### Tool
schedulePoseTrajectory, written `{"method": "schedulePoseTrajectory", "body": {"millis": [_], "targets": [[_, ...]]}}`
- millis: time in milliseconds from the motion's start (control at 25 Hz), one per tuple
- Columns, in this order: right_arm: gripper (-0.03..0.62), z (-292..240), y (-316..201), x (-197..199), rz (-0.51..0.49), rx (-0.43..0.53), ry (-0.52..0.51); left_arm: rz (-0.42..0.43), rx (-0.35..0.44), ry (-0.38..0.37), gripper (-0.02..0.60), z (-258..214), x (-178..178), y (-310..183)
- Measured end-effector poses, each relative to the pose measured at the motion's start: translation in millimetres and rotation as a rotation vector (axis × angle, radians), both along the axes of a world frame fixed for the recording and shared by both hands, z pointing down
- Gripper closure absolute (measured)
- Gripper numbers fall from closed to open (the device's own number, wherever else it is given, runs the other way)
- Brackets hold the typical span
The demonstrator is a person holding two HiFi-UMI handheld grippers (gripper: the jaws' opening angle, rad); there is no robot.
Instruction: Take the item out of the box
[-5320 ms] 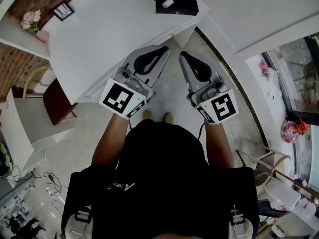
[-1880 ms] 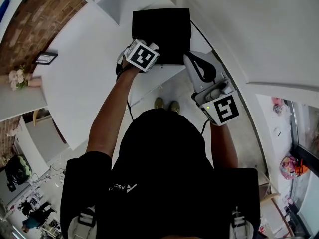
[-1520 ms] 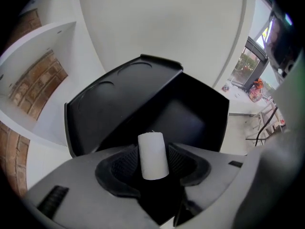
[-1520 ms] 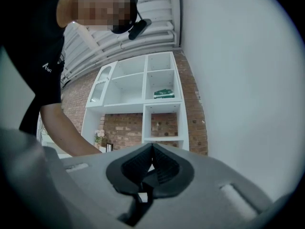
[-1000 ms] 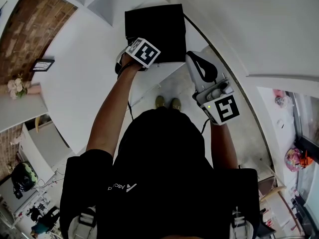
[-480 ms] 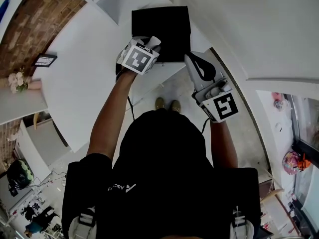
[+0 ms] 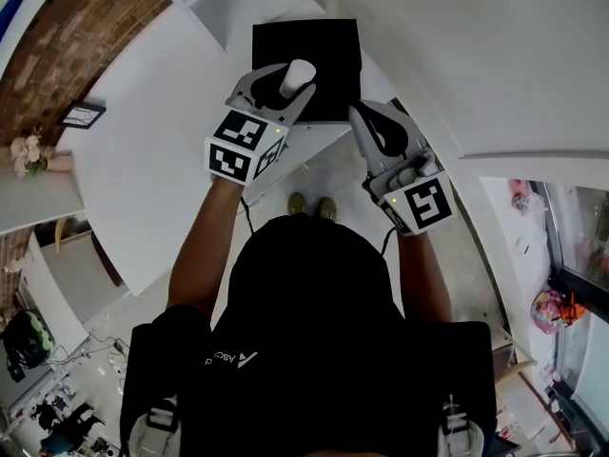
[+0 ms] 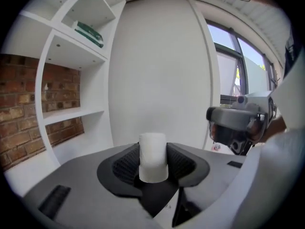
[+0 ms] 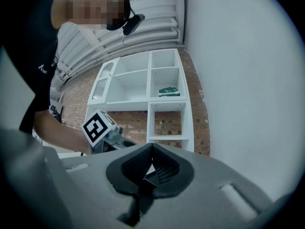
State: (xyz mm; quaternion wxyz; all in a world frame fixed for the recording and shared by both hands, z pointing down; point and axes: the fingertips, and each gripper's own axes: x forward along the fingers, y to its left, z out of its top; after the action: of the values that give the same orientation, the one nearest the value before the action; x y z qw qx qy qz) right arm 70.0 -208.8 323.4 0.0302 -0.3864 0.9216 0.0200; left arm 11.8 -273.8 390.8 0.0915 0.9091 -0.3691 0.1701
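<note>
The black box (image 7: pixel 328 41) sits on the near corner of the white table (image 7: pixel 162 150). My left gripper (image 7: pixel 293 76) is raised above the box's near edge and is shut on a small white cylinder (image 7: pixel 299 72). In the left gripper view the white cylinder (image 8: pixel 153 156) stands upright between the dark pads (image 8: pixel 125 165), with the left gripper (image 8: pixel 153 163) level and off the table. My right gripper (image 7: pixel 366 114) hangs beside the box's right corner, shut, nothing in it. The right gripper view shows the right gripper (image 9: pixel 151 168) with its jaws pressed together and empty.
A picture frame (image 7: pixel 84 114) and a bunch of flowers (image 7: pixel 27 150) lie at the table's far left. White shelving (image 9: pixel 152 99) against a brick wall holds a green item (image 9: pixel 167 91). White walls rise beyond the box; windows are on the right.
My left gripper went down into the box, shut on the white cylinder, and has lifted it up and toward the person. The right gripper has stayed beside the box.
</note>
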Motion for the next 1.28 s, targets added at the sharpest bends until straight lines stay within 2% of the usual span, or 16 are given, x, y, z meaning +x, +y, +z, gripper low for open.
{"method": "schedulePoseTrajectory", "body": {"millis": [160,280,600,920,1280], "targets": [[0.592,-6,4,-1,0.003,0.011,0.002,0.028,0.115,0.128,0.407,-38,6,19],[0.592,-10,7,-4,0.006,0.003,0.004,0.034,0.171,0.202,0.407,-56,9,33],[0.592,-17,18,-16,-0.004,0.017,0.01,0.027,0.297,0.327,0.407,-84,-2,58],[0.594,-22,28,-24,-0.007,0.036,0.004,0.035,0.348,0.362,0.407,-96,-8,69],[0.594,-20,28,-29,0.002,0.031,0.013,0.044,0.349,0.38,0.407,-98,-11,70]]}}
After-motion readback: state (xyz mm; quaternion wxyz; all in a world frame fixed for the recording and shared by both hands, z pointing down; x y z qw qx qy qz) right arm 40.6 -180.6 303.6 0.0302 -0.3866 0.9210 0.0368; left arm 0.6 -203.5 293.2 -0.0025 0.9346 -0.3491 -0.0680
